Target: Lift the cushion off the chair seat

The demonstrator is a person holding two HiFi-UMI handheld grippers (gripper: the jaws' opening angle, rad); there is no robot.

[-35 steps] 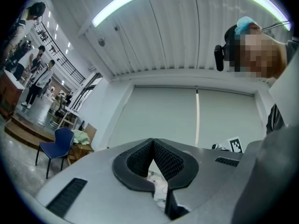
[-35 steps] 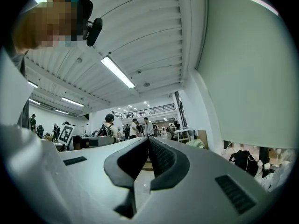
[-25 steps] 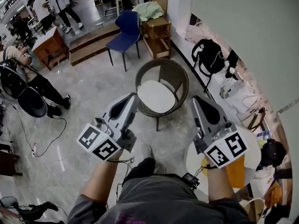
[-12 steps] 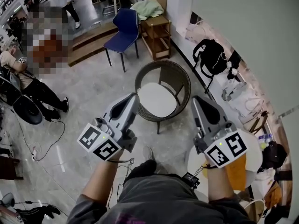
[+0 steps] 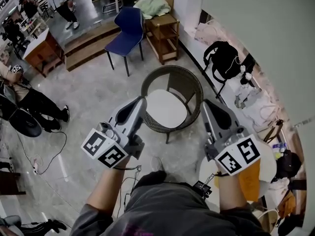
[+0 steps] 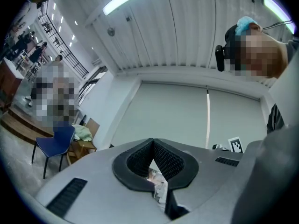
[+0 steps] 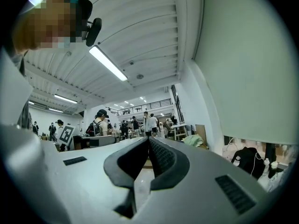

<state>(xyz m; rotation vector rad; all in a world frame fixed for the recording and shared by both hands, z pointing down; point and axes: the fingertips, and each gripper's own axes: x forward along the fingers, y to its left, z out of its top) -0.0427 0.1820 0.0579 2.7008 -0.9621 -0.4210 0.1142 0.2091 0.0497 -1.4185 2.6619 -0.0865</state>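
Note:
A round white cushion point(image 5: 166, 108) lies on the seat of a dark wicker tub chair point(image 5: 173, 75) in the middle of the head view. My left gripper point(image 5: 141, 99) hangs shut and empty over the chair's left rim. My right gripper point(image 5: 203, 103) is shut too, with nothing in it, just off the chair's right side. Neither touches the cushion. In the left gripper view the jaws point(image 6: 153, 141) meet at their tips; the right gripper view shows the same point(image 7: 149, 139). Both of those views look level across the room, so the chair is hidden in them.
A blue chair point(image 5: 126, 27) and a wooden shelf point(image 5: 162, 36) with a green cloth point(image 5: 153, 6) stand beyond the wicker chair. Bags point(image 5: 224, 59) line the right wall. A round white table point(image 5: 266, 162) sits at my right. People point(image 5: 30, 100) and cables point(image 5: 47, 154) are at the left.
The wicker chair and cushion have drawn slightly closer and lower in the head view as I walked towards them. Both grippers stayed shut and kept their pose.

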